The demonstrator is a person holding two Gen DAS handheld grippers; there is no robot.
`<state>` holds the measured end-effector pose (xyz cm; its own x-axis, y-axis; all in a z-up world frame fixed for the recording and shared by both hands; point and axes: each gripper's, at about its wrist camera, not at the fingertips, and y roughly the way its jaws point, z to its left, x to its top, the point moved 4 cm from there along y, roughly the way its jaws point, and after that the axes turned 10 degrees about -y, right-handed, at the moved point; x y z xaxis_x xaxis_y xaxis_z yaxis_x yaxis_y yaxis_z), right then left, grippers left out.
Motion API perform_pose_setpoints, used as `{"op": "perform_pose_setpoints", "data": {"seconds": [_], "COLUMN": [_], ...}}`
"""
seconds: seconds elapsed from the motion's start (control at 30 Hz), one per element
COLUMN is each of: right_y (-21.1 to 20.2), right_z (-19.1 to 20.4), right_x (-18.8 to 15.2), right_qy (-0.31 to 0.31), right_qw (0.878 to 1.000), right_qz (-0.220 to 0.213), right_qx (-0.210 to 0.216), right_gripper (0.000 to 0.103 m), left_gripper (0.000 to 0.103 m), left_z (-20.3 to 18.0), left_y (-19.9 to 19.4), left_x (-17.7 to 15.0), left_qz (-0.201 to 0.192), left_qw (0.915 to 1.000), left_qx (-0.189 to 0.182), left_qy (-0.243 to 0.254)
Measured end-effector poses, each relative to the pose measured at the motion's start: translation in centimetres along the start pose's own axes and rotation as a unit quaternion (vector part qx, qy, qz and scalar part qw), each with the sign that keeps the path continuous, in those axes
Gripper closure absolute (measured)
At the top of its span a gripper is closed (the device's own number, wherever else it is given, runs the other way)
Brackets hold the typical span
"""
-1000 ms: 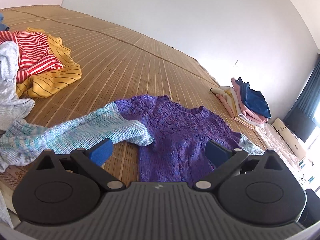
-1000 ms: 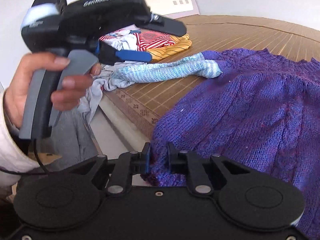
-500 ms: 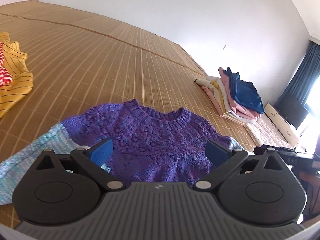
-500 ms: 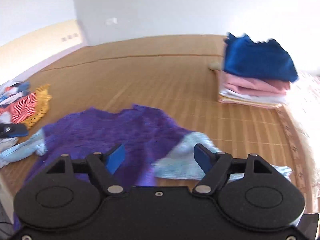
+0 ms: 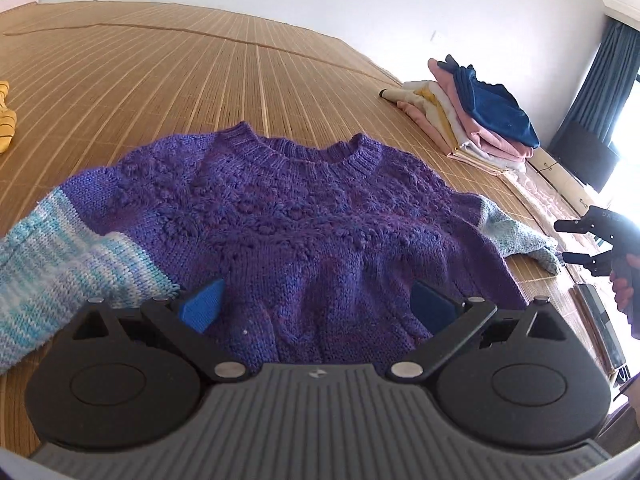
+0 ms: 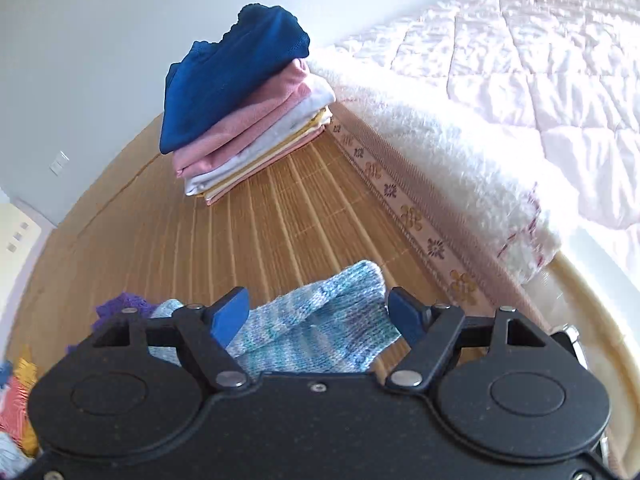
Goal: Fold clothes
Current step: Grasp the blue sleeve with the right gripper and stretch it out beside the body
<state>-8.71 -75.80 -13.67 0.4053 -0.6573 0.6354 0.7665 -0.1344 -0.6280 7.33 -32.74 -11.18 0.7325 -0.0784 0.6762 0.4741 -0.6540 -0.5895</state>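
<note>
A purple knit sweater (image 5: 304, 232) with pale blue sleeves lies spread, neckline away from us, near the front edge of the bamboo mat (image 5: 168, 76). Our left gripper (image 5: 316, 306) hovers over its hem, fingers wide apart and holding nothing. Our right gripper (image 6: 318, 314) hangs over the pale blue sleeve cuff (image 6: 320, 320), fingers likewise spread and empty. A stack of folded clothes (image 6: 244, 100) sits by the mat's far edge, beside a white quilt (image 6: 520, 80).

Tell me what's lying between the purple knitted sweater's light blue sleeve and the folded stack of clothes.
Only bare woven bamboo mat separates the light blue sleeve from the folded stack of clothes, shown in the right wrist view.
</note>
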Motion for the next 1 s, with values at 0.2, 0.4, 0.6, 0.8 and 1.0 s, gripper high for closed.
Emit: {"op": "perform_pose_setpoints", "data": {"seconds": [0.2, 0.4, 0.6, 0.8, 1.0], "right_y": [-0.1, 0.6, -1.0, 1.4, 2.1], "right_z": [1.5, 2.6, 4.2, 2.9, 2.8], "right_x": [0.2, -0.3, 0.1, -1.1, -0.7], "right_qy": [-0.015, -0.043, -0.092, -0.023, -0.025], "right_qw": [0.999, 0.998, 0.988, 0.999, 0.999], "right_qz": [-0.034, -0.042, -0.101, -0.019, -0.039], "right_qx": [-0.008, -0.029, -0.066, -0.021, -0.018], "right_gripper": [0.027, 0.05, 0.055, 0.052, 0.049], "left_gripper": [0.002, 0.002, 0.002, 0.002, 0.002], "left_z": [-0.2, -0.3, -0.3, -0.4, -0.5], "left_y": [0.0, -0.2, -0.2, 0.0, 0.1], "left_x": [-0.3, -0.5, -0.7, -0.9, -1.1], "left_qz": [0.008, 0.005, 0.009, 0.011, 0.012], "left_qw": [1.0, 1.0, 0.9999, 0.9997, 0.9995], "left_qx": [-0.005, -0.003, -0.001, 0.003, 0.005], "left_qy": [0.0, 0.008, 0.014, 0.021, 0.028]}}
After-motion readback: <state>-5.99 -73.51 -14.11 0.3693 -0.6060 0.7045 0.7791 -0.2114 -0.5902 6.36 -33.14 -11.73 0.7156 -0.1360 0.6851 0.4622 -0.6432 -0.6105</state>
